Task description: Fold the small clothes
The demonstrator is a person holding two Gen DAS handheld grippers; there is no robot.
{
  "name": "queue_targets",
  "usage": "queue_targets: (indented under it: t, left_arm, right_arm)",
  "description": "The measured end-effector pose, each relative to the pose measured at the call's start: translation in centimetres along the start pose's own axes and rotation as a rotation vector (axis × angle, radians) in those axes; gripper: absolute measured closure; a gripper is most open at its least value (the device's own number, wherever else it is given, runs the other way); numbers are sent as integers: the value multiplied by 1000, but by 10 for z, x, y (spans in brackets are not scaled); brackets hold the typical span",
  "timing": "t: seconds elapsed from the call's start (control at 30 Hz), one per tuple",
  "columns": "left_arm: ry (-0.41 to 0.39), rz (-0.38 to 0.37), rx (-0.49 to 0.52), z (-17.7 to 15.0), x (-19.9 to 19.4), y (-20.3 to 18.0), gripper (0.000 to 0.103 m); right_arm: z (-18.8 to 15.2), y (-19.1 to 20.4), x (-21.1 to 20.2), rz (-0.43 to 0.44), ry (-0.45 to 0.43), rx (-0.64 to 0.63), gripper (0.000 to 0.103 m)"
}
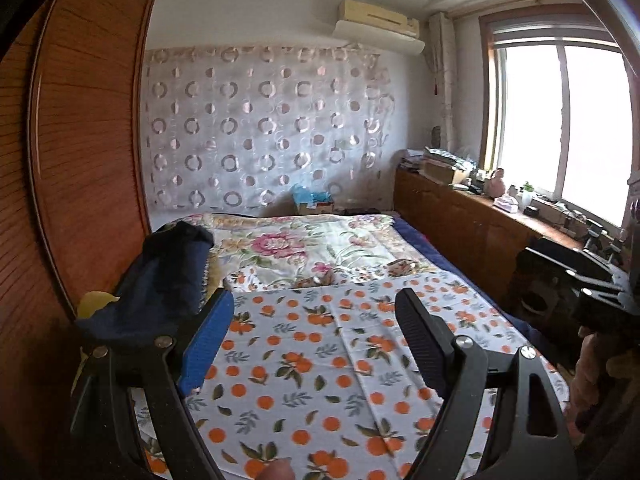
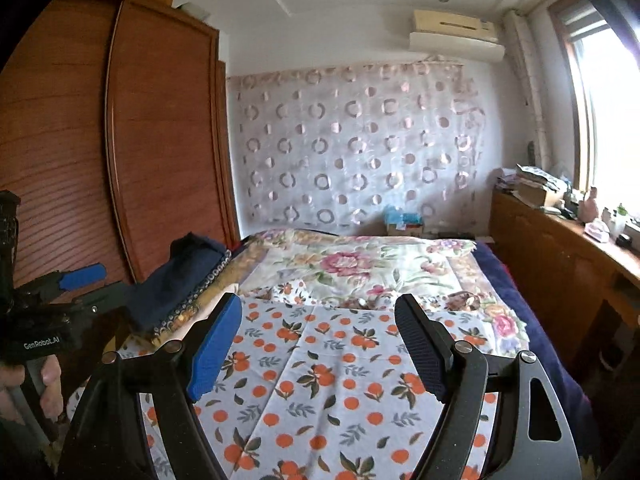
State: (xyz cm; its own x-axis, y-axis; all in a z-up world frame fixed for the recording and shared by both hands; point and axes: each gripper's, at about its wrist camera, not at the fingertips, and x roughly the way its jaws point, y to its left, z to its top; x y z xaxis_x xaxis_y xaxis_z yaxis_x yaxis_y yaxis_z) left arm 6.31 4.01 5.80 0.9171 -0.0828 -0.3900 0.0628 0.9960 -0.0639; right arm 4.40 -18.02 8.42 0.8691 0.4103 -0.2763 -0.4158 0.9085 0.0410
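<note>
The left gripper [image 1: 316, 340] has its fingers spread wide with nothing between them, and so does the right gripper [image 2: 318, 344]. Both hang over the orange-print sheet [image 1: 320, 380] on the bed. The dark blue clothes [image 1: 168, 276] lie in a heap at the left edge of the bed, beside the brown wardrobe [image 1: 88, 120].

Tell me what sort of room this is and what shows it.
A home bedroom, most likely. A bed with an orange-print sheet fills the middle, a tall wooden wardrobe stands beside it, and a wall air conditioner hangs above a patterned curtain.
</note>
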Motion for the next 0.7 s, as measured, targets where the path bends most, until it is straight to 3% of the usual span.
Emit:
queue_targets:
  t: [0.27, 0.7]
  left_arm:
    - [-12, 65, 14, 4, -3, -9, 20]
    - [-9, 62, 16, 0, -3, -8, 20]
  right_arm:
    - [-12, 11, -5, -20, -18, 5, 23]
    - [-15, -6, 5, -25, -13, 23, 23]
